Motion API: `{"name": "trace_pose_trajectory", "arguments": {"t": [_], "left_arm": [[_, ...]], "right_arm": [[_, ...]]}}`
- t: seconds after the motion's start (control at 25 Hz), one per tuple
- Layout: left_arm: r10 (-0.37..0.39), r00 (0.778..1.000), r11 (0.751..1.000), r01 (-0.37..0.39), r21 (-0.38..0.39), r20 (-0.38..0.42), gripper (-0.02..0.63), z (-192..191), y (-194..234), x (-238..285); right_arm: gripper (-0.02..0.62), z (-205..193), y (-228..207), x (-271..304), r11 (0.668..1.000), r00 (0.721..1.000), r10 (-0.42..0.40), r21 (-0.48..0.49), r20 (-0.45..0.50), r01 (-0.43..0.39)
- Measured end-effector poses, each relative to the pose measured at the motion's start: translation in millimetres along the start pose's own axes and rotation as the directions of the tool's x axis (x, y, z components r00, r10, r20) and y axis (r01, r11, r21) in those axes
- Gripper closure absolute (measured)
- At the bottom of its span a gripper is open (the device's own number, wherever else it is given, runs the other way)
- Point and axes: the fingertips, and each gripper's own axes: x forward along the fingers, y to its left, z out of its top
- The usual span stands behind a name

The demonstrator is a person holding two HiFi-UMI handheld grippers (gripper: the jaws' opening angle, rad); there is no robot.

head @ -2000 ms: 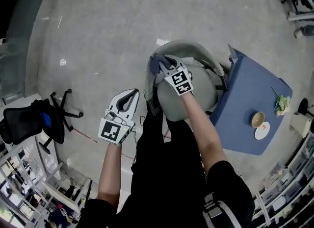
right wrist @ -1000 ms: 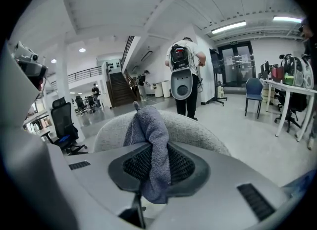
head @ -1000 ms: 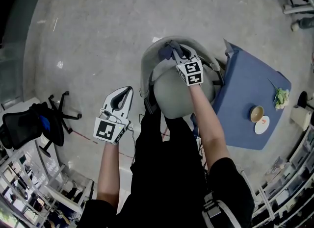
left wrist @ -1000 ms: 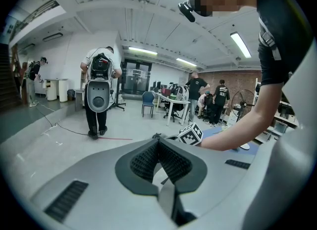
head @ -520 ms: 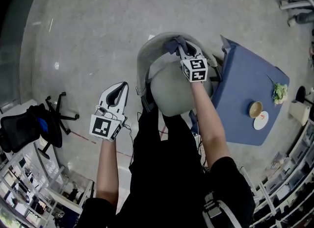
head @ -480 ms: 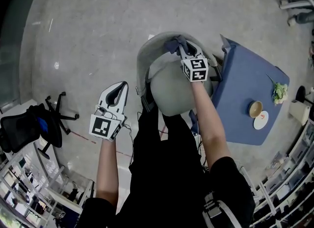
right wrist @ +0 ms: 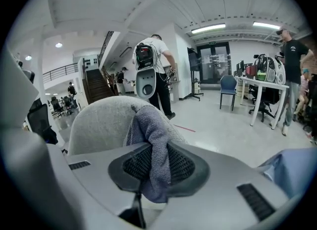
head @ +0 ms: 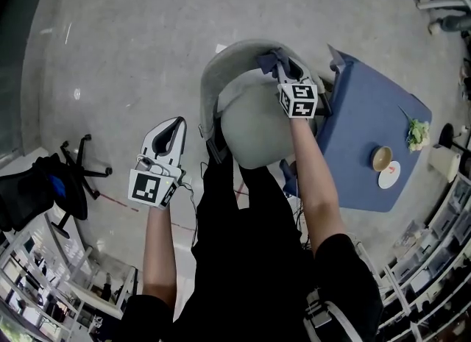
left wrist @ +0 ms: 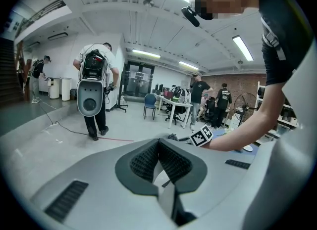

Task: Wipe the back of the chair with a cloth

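Observation:
A grey upholstered chair point(head: 250, 123) stands below me, its curved back point(head: 210, 76) arching round the far side. My right gripper point(head: 282, 67) is shut on a grey-blue cloth point(head: 268, 59) that rests against the top of the back, right of its middle. In the right gripper view the cloth point(right wrist: 151, 135) hangs pinched between the jaws of the right gripper point(right wrist: 151, 163), against the chair back point(right wrist: 96, 120). The left gripper point(head: 174, 129) hangs left of the chair over the floor, apart from it. Its jaws point(left wrist: 158, 157) are shut with nothing between them.
A blue-covered table point(head: 360, 112) stands close against the chair's right side, with a bowl point(head: 381, 158), a plate point(head: 388, 179) and a small plant point(head: 416, 134). A black office chair point(head: 40, 190) is at far left. A person with a backpack point(left wrist: 94, 88) stands across the hall.
The right gripper has slid the cloth along the top of the chair back, from its left part round to the right. The left gripper has stayed shut beside the chair.

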Motion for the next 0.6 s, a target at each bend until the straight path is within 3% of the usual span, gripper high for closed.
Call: {"name": "trace_pose_trajectory", "arguments": {"t": [0.4, 0.6], "left_arm": [[0.003, 1.0, 1.0, -0.003, -0.013, -0.011, 0.583, -15, 9, -3], [-0.002, 1.0, 1.0, 0.002, -0.015, -0.015, 0.584, -19, 13, -1]], "right_arm": [[0.503, -28, -27, -2, 0.993, 0.993, -0.113, 0.032, -0.046, 0.114], [0.505, -32, -27, 2, 0.991, 0.99, -0.13, 0.017, -0.058, 0.131]]}}
